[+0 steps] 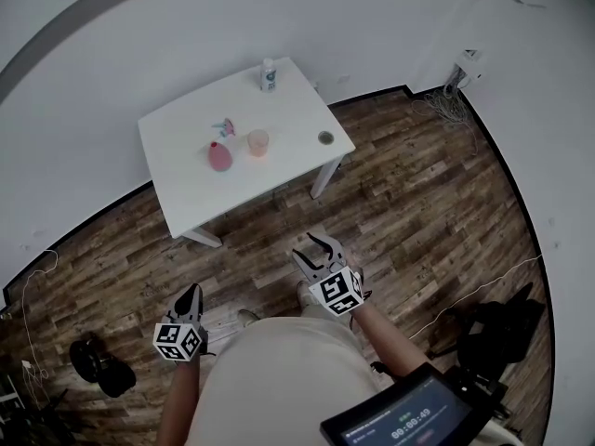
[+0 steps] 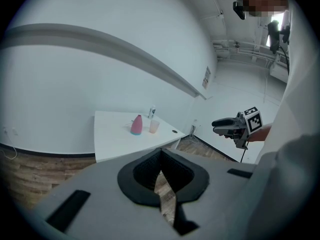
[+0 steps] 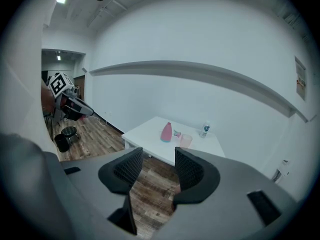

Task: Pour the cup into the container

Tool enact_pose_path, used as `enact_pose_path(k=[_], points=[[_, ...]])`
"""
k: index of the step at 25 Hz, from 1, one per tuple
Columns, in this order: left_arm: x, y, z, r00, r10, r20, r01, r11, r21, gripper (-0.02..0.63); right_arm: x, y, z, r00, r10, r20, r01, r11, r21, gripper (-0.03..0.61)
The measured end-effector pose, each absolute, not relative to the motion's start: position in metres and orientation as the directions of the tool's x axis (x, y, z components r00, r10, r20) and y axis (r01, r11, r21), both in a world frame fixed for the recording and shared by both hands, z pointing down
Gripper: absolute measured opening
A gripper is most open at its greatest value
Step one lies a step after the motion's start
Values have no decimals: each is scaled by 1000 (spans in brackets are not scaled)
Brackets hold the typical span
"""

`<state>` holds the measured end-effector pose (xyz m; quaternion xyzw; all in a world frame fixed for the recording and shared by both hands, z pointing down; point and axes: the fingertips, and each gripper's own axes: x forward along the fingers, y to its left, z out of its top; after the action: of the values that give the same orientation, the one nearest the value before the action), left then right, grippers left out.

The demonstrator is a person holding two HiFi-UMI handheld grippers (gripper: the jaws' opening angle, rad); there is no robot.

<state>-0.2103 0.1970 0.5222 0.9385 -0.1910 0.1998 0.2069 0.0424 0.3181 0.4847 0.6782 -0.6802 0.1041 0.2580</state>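
Observation:
A translucent pink cup (image 1: 258, 142) stands upright on the white table (image 1: 297, 110), right of a pink vase-shaped container (image 1: 219, 156). Both also show far off in the left gripper view, cup (image 2: 154, 126) and container (image 2: 136, 125), and in the right gripper view, cup (image 3: 186, 140) and container (image 3: 166, 132). My left gripper (image 1: 190, 293) hangs over the wooden floor well short of the table, jaws together and empty (image 2: 160, 156). My right gripper (image 1: 319, 243) is nearer the table's front edge, its jaws a little apart with nothing between them (image 3: 157, 159).
A small white bottle (image 1: 269, 75) stands at the table's far edge, a small round dark thing (image 1: 325, 138) near its right edge, and a small pink-and-teal object (image 1: 224, 126) behind the container. On the floor lie a black bag (image 1: 497, 328), a black object (image 1: 100, 365) and cables (image 1: 451, 110).

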Motion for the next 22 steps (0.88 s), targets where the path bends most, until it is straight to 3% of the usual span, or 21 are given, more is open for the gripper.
enact_pose_path(k=[13, 16, 22], points=[[-194, 216, 538, 843, -226, 488, -424, -838, 344, 9, 65, 351, 499, 114, -831, 545, -982, -11, 189, 205], [-187, 218, 540, 837, -232, 496, -431, -838, 336, 9, 75, 359, 505, 130, -816, 564, -981, -22, 195, 172], [-165, 228, 538, 833, -234, 502, -434, -839, 329, 9, 87, 370, 501, 104, -833, 543, -985, -10, 172, 165]])
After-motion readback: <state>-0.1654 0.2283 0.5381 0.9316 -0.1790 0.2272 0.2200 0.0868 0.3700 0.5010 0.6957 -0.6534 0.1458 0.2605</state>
